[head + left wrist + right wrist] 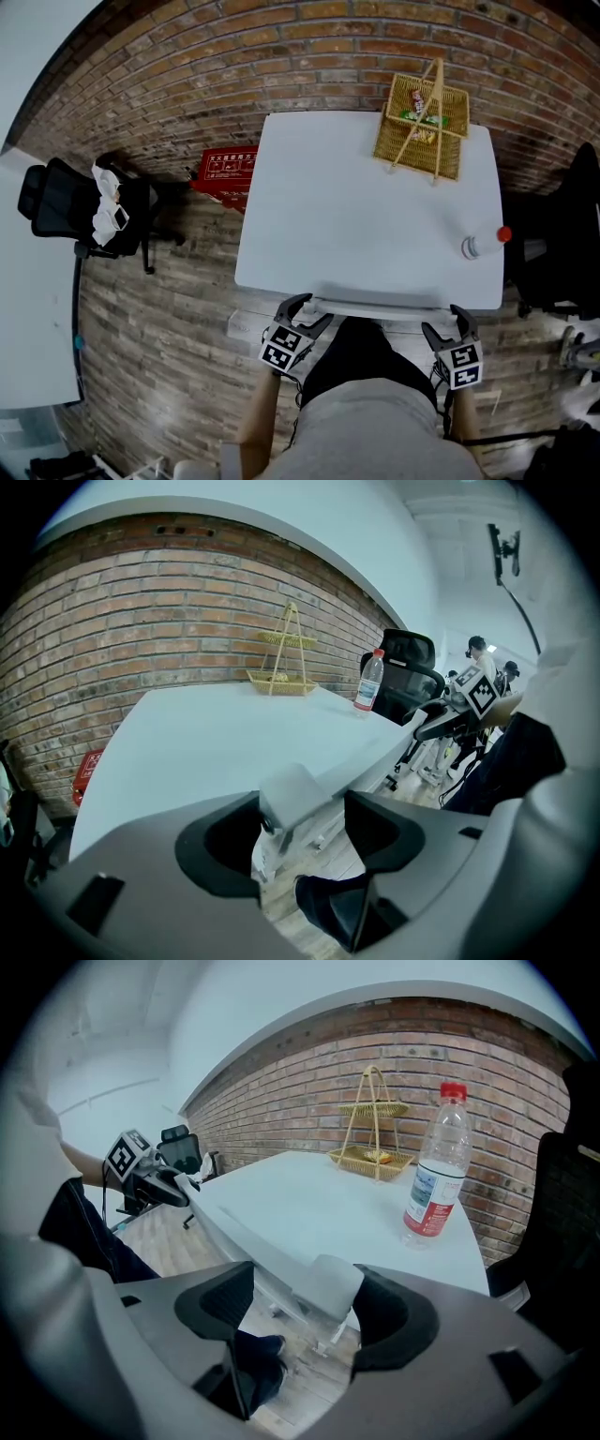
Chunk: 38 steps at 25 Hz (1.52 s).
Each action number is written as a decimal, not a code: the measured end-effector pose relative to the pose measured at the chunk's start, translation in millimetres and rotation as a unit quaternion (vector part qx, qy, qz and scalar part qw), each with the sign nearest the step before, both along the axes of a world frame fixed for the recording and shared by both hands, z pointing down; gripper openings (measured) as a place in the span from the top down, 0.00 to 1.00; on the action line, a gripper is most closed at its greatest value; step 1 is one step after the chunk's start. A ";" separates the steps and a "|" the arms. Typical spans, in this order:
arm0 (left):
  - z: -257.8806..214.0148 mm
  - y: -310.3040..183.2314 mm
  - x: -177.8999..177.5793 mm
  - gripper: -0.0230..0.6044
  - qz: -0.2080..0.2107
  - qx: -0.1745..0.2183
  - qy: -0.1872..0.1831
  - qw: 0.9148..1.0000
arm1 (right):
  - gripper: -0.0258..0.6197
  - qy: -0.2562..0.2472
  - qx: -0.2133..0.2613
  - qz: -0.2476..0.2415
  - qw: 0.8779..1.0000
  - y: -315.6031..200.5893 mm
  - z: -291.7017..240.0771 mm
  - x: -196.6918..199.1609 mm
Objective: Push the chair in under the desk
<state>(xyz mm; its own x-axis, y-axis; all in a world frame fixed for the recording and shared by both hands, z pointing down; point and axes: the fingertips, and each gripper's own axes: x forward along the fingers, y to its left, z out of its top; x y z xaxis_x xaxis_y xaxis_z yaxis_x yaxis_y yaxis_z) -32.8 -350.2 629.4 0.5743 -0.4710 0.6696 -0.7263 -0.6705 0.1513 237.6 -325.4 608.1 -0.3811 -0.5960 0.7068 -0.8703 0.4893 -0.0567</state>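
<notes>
The desk (356, 225) has a white rectangular top, and its far side stands against the brick wall (234, 84). The chair (380, 308) is pale grey. Only its top rail shows, level and just beside the desk's near edge. The rest is hidden.

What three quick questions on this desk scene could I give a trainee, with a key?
1. What sits between the open jaws of the left gripper and of the right gripper? A a cup; B an end of the white chair back rail; C a drawer handle.
2. True or false: the water bottle stands upright on the desk.
3. Fill in: the wicker basket stands at the desk's ___ edge, by the brick wall.
Key: 1 B; 2 true; 3 far.
</notes>
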 end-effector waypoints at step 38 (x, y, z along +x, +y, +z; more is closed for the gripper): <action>-138.4 -47.7 47.4 0.92 -0.111 0.160 0.142 0.971 | 0.89 -0.145 0.200 0.001 0.969 -52.1 -132.8 -64.3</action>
